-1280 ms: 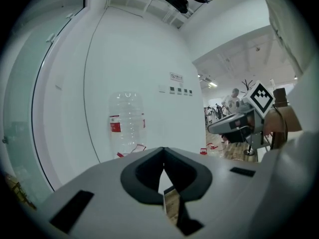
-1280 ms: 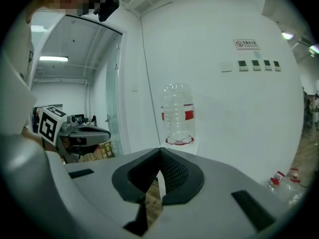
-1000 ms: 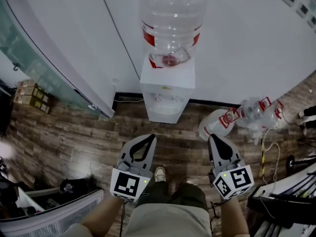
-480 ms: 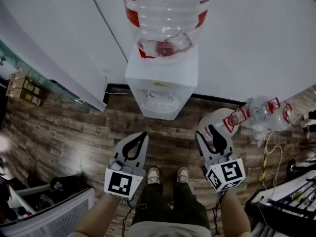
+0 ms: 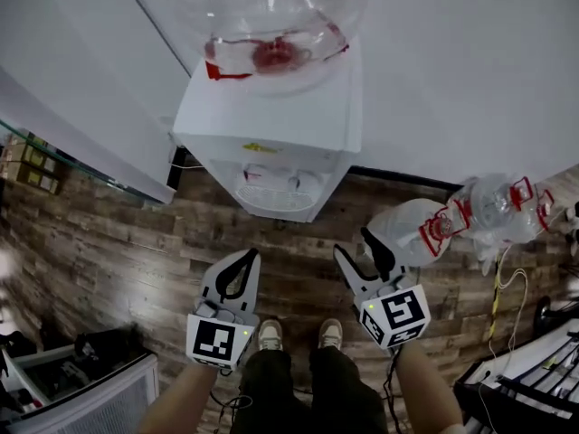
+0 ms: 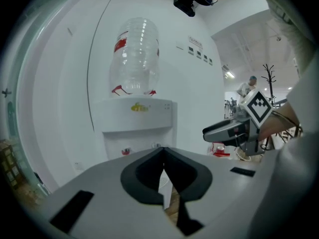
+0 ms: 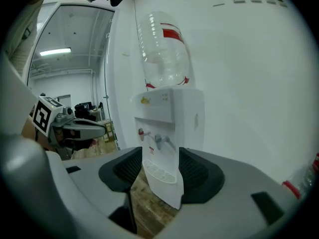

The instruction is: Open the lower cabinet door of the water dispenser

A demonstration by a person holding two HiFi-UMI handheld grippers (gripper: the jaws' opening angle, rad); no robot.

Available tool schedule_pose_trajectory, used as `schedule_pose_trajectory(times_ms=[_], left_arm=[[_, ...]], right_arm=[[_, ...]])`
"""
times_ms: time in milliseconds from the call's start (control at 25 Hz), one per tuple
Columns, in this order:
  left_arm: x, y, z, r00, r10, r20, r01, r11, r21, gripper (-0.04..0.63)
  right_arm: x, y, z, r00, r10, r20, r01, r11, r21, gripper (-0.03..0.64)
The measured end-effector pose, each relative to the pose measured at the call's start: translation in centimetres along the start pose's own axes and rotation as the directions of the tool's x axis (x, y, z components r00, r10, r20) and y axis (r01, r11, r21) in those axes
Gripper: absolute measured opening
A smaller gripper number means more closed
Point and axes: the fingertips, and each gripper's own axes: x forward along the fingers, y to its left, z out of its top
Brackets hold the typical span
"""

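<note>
At the far left of the head view, cardboard boxes (image 5: 20, 159) sit on the wooden floor (image 5: 109, 242) at the foot of a glass partition, and a white grilled unit (image 5: 86, 403) fills the lower left corner. The left hand-held gripper (image 5: 245, 257) is held low over the floor, in front of the person's shoes (image 5: 270, 334), with its jaws brought together so that only a thin slit shows between them and nothing is in them. Ahead of both tools, against the white wall (image 5: 470, 61), stands the water dispenser (image 5: 271, 120), with a clear bottle (image 5: 262, 12) turned neck-down on its top and a round drip tray (image 5: 271, 193) in the recess under its taps. The lower cabinet door (image 7: 167, 193) is the white front below that tray. The head view hides it under the dispenser's top, while the right gripper view shows it flush with the body and well apart from both tools. The right hand-held gripper (image 5: 355, 246) is level with the left one and points at the dispenser. Its jaws have just been opening and stand wide, with nothing gripped; only the distant dispenser shows in the gap. Farther right, empty water bottles (image 5: 425, 229) with red labels lie on the floor by the wall, and a pale cable (image 5: 498, 283) trails beside them.
</note>
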Motion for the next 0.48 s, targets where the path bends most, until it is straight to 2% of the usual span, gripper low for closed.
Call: schedule_pose_trajectory(times_ms=[200, 480], left_arm=[[4.0, 0.4, -7.1, 0.999, 0.011, -0.048, -0.011, 1.000, 0.016, 0.006], [9.1, 0.8, -15.8, 0.996, -0.020, -0.088, 0.022, 0.999, 0.025, 0.006]], right_arm=[[4.4, -1.9, -6.4, 0.999, 0.018, -0.035, -0.019, 1.000, -0.021, 0.246], [10.8, -4.1, -15.5, 0.997, 0.035, -0.070, -0.036, 0.999, -0.022, 0.261]])
